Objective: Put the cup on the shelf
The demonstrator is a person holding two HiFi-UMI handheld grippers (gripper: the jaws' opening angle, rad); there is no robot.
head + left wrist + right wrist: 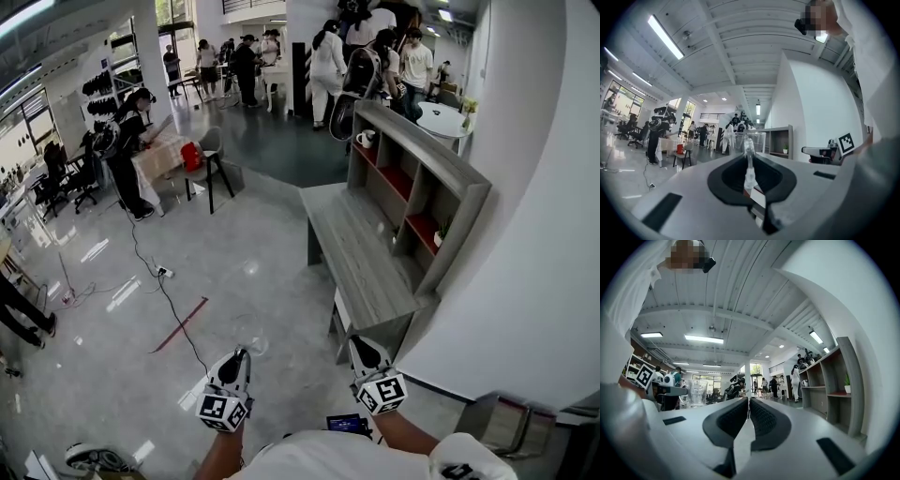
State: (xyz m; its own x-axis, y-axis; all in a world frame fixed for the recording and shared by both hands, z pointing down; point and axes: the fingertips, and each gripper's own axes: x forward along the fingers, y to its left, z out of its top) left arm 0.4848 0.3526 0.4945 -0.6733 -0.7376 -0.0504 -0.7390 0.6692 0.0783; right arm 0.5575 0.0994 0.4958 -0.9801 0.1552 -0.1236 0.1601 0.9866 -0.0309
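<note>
Close in front of the person, the left gripper [241, 355] has its fingers pinching the wall of a clear cup [757, 140] over the floor. The right gripper [360, 346] has its fingers pressed together, empty. Farther right stands the grey shelf [424, 178] over its bench [361, 253].

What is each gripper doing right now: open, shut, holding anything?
Left gripper: shut on the wall of a clear cup.
Right gripper: shut, nothing between its jaws.

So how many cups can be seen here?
2: a clear cup gripped in the left hand-held gripper, and a white mug at the far end of the shelf's upper level. Others may be hidden.
</note>
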